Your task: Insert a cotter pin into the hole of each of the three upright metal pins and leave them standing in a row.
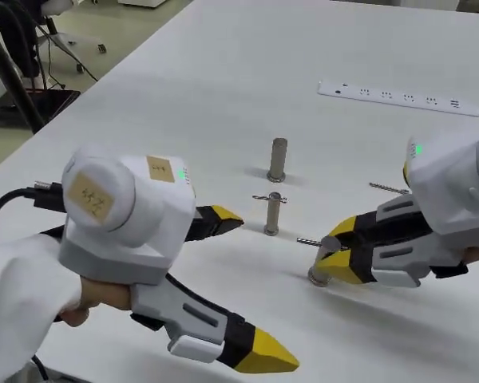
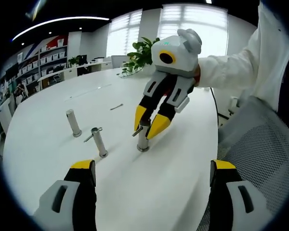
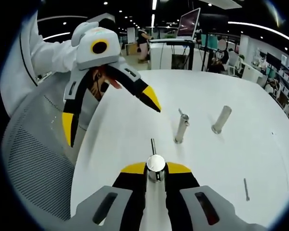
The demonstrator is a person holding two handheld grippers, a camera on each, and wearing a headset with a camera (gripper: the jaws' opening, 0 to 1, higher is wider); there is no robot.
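Surface: white matte workbench (image 1: pixel 223 80), smooth and flat, in an open office with shelves and windows behind.
Left gripper: the left gripper (image 1: pixel 251 287) hangs low at the left, jaws spread wide, grasping nothing.
Far metal pin: far metal pin (image 1: pixel 278 159) is a plain grey cylinder on a flared foot, upright, with nothing through its hole.
Middle metal pin: middle metal pin (image 1: pixel 272 215) stands upright just nearer, with the fitted cotter pin (image 1: pixel 269 198) crossing its top.
Near metal pin: near metal pin (image 2: pixel 143 139) stands upright and closes the row, with a thin wire (image 3: pixel 153 144) sticking out near its top; how far in it sits cannot be told.
Right gripper: the right gripper (image 1: pixel 331 257) is clamped on the near metal pin's shaft.
Loose cotter pin: loose cotter pin (image 1: pixel 387 188) lies flat, well right of the row.
Power strip: white power strip (image 1: pixel 399 97) sits at the far right.
Handling: the metal pins look stiff, slick and narrow-footed, so likely to tip; they are best taken mid-shaft, below the hole. The cotter pins look light, thin and bendable, and are best pinched near the head.
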